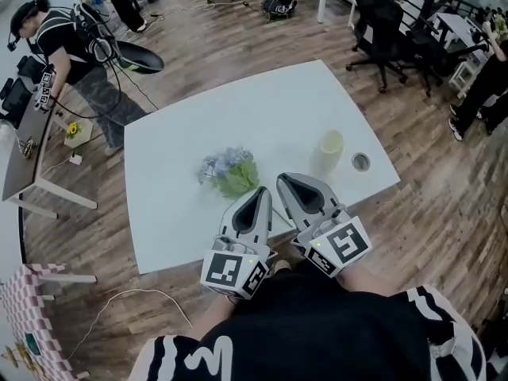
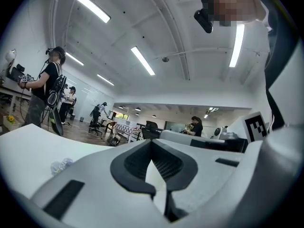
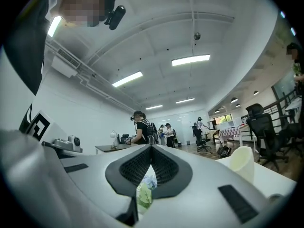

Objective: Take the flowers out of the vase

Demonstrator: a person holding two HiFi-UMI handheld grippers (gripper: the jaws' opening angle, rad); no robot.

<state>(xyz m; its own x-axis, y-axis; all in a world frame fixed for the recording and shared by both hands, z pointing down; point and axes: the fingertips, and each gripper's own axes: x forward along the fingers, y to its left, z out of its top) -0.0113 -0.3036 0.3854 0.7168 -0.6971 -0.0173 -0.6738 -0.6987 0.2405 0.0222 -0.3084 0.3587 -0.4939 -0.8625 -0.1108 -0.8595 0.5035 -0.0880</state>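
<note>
From the head view: the white desk (image 1: 175, 213) holds the pale vase (image 1: 329, 151) standing upright, and the flowers (image 1: 230, 171) are out of it, lying flat on the desktop to the left of the vase and clear of it. A small round metal insert (image 1: 361, 162) sits just right of the vase. Both tools hover side by side on the near side of the vase, over the desk's edge. The left claw (image 1: 262, 197) is just beside the right claw (image 1: 287, 182), and both noses aim towards the flowers.

Over to the left gripper view: the left claw (image 2: 151, 142) is pressed together, tips touching, with nothing pinched. A bit of the flowers (image 2: 61, 165) peeks in low on the left.

Now the right gripper view: the right claw (image 3: 151, 147) is pressed together too, and empty. The flowers (image 3: 145, 191) show through the gap below its tips, lying on the desk beyond, left of the vase (image 3: 242, 163).
</note>
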